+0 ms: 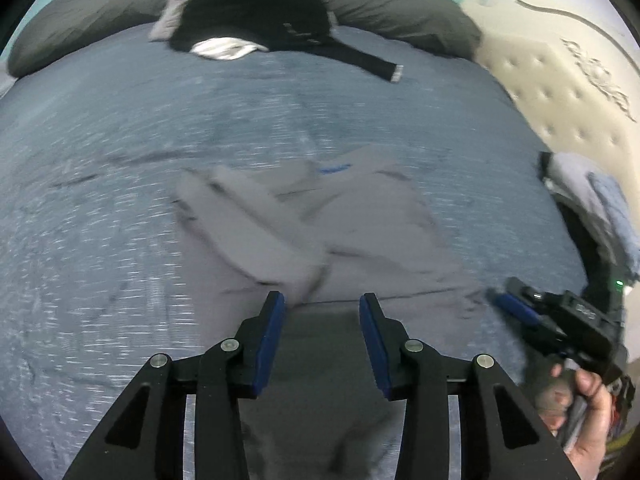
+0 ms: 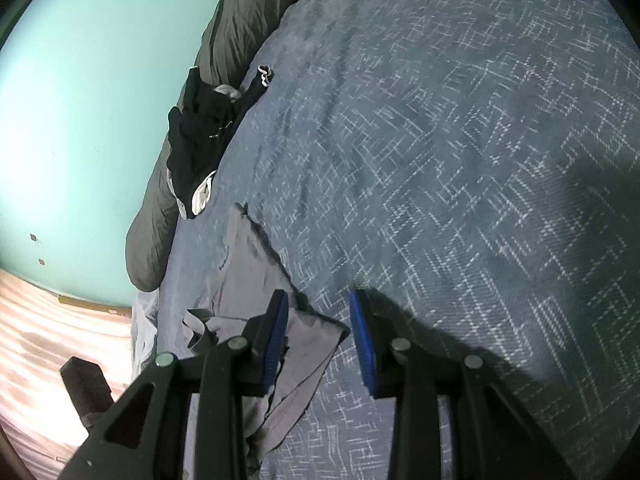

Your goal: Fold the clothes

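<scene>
Two grippers are working over the blue patterned bed [image 1: 160, 128]. My left gripper [image 1: 322, 300] is hovering released above the grey garment [image 1: 360, 216] lying mid-bed; my right gripper [image 2: 319, 300] is also standing unclenched, the garment's corner beside its left finger. A black jacket [image 1: 256, 12] is resting against the far-edge grey pillows [image 1: 400, 12].

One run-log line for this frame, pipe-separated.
task: fold clothes | grey garment: flat on bed, partly folded | left gripper: open, empty | right gripper: open, empty | black garment: untouched
</scene>
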Motion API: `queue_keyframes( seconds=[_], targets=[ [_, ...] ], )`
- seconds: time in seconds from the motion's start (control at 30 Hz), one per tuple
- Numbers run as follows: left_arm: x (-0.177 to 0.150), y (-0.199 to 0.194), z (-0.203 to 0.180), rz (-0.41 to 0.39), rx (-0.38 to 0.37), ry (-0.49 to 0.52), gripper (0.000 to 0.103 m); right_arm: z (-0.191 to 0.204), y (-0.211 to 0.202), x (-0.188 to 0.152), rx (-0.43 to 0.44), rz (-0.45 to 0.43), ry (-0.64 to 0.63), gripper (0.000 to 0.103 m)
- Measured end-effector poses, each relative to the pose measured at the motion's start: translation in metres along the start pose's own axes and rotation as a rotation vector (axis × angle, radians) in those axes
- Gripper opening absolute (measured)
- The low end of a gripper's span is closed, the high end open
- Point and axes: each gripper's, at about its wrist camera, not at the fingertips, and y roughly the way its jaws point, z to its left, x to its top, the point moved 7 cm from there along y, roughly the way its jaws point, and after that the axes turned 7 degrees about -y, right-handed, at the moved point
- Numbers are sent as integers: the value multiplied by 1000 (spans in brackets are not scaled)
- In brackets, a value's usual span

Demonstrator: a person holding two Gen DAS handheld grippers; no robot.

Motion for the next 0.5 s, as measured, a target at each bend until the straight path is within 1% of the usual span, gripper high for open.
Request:
queue_keyframes(
  seconds=[0.17,0.3,0.4,0.5],
  targets=[
    [4,4,4,-6,26,-2,43,10,8,-5,1,22,-37,32],
    [6,11,-4,-2,28,17,43,20,14,-8,-6,37,-82,32],
    [7,17,-5,-2,47,30,43,27,20,-11,-16,53,-117,32],
    [11,21,0,-6,56,10,43,27,23,-12,-52,53,-124,34]
  ],
)
